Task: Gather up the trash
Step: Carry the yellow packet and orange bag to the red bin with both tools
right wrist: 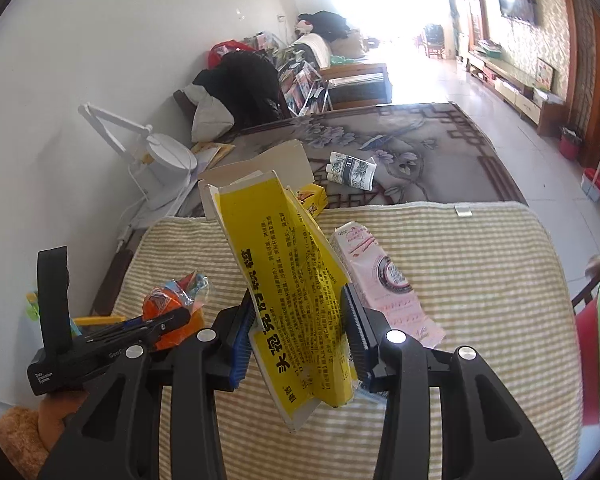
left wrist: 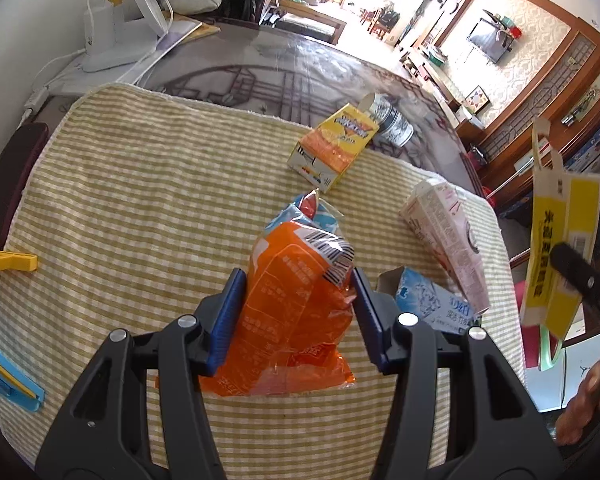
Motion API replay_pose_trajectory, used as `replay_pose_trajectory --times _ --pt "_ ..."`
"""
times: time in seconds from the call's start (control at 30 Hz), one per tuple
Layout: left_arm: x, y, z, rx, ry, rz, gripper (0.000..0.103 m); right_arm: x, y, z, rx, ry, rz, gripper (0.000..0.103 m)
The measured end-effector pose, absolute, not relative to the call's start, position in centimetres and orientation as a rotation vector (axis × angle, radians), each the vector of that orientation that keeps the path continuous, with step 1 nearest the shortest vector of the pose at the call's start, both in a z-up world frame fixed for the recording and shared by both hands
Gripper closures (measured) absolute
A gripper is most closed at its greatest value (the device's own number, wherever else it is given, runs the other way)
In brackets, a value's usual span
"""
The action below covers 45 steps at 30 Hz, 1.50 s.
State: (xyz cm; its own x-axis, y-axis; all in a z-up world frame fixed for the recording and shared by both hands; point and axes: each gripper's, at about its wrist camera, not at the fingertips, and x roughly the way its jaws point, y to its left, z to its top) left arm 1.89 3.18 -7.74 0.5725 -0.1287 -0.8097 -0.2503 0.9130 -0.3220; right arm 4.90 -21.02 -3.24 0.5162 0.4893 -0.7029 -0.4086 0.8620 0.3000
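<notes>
Left wrist: striped cloth [left wrist: 140, 200] over patterned table [left wrist: 260, 68].

Orange wrapper [left wrist: 296, 304]; yellow box [right wrist: 296, 292]; green-and-cream checked cloth [left wrist: 140, 200]; blue fingers [left wrist: 228, 320].

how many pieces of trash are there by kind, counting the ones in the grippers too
plastic wrappers: 1, the orange wrapper in the left gripper
cardboard boxes and cartons: 5, the yellow box in the right gripper, orange-yellow box, pink carton, blue box, black-and-white box
total: 6
</notes>
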Motion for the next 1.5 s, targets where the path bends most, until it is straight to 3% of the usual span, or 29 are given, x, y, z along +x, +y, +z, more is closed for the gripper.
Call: replay_pose_trajectory --times 0.77,1.5 --pt "2.9 -4.5 -4.1 -0.389 0.902 0.045 0.052 4.8 -28.5 -2.7 0.245 0.863 0.511 0.063" --pt "6.4 -22.9 -2.2 -0.276 0.901 -0.117 0.052 4.8 -45.6 -1.4 0.343 0.812 0.420 0.063"
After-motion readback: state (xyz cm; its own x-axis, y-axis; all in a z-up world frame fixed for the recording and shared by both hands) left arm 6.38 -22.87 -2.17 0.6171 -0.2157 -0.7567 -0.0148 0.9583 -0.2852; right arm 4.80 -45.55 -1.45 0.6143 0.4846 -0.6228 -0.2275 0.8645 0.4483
